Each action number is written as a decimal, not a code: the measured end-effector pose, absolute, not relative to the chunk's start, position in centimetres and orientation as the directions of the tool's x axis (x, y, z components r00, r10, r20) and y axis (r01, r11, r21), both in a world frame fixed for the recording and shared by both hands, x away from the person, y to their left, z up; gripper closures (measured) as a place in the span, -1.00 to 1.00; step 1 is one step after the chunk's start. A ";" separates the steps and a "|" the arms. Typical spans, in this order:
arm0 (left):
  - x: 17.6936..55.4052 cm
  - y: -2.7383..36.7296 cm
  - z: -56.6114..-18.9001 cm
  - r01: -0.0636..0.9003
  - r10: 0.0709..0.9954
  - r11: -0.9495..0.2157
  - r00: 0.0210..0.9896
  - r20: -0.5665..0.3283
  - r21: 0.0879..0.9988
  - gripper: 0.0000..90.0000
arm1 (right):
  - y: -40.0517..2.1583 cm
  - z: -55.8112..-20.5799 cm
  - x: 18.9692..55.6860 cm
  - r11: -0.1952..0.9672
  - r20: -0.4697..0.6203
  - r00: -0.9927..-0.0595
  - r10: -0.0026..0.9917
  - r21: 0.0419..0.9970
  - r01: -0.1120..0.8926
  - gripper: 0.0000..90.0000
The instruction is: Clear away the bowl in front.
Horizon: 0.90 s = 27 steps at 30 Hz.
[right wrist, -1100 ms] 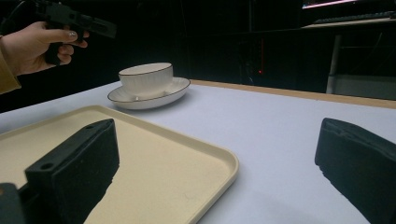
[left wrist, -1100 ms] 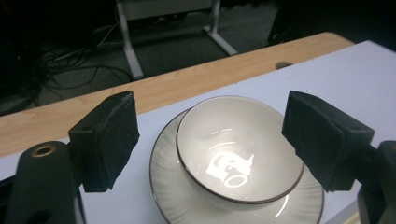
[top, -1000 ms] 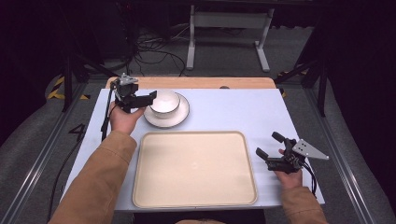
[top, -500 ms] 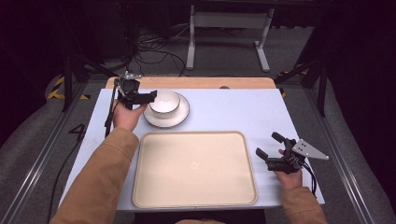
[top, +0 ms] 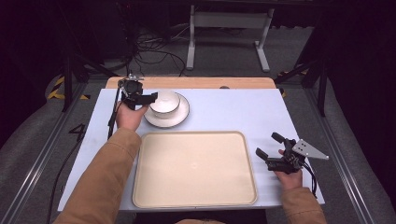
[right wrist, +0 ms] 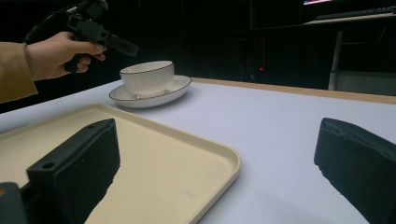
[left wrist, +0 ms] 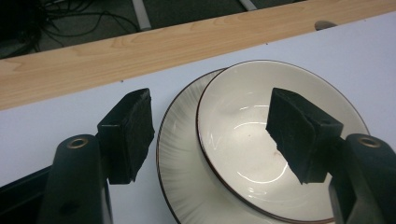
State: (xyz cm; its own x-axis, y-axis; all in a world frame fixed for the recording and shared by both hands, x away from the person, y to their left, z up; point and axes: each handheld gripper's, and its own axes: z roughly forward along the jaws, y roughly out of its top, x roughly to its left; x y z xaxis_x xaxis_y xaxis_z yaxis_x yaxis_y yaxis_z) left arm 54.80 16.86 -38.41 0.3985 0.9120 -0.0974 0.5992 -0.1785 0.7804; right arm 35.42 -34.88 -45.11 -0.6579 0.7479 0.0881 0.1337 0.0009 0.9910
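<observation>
A white bowl (top: pixel 164 101) with a dark rim sits on a ribbed white plate (top: pixel 178 116) at the far left of the pale table. My left gripper (top: pixel 150 98) hovers open just above and left of it. In the left gripper view one pad (left wrist: pixel 128 135) is outside the plate (left wrist: pixel 180 154) and the other is over the bowl (left wrist: pixel 243 140). A beige tray (top: pixel 194 168) lies bare at the front middle. My right gripper (top: pixel 267 144) is open and low, just right of the tray, and holds nothing. Its view looks across the tray (right wrist: pixel 154 163) to the bowl (right wrist: pixel 147 77).
A wooden strip (top: pixel 210 82) runs along the table's far edge. Beyond it are floor cables (top: pixel 149 49) and a metal stand (top: pixel 226 28). Bare table surface (top: pixel 243 112) lies right of the plate and behind the tray.
My left gripper has edged slightly right, closer over the bowl. The right gripper has barely shifted and stays open.
</observation>
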 end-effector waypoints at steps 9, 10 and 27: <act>55.9 16.3 -39.7 0.669 0.926 -0.177 0.362 -0.109 0.722 -0.20 | -34.9 -45.1 35.4 0.006 0.087 -0.658 0.748 0.990 0.138 -0.97; 55.9 16.2 -39.8 0.675 0.928 -0.172 0.355 -0.112 0.718 -0.17 | -34.8 -45.1 35.4 0.006 0.087 -0.658 0.748 0.990 0.138 -0.97; 57.0 16.6 -41.1 0.778 0.941 -0.107 0.281 -0.190 0.619 0.29 | -34.8 -45.1 35.5 0.010 0.085 -0.660 0.746 0.990 0.139 -0.97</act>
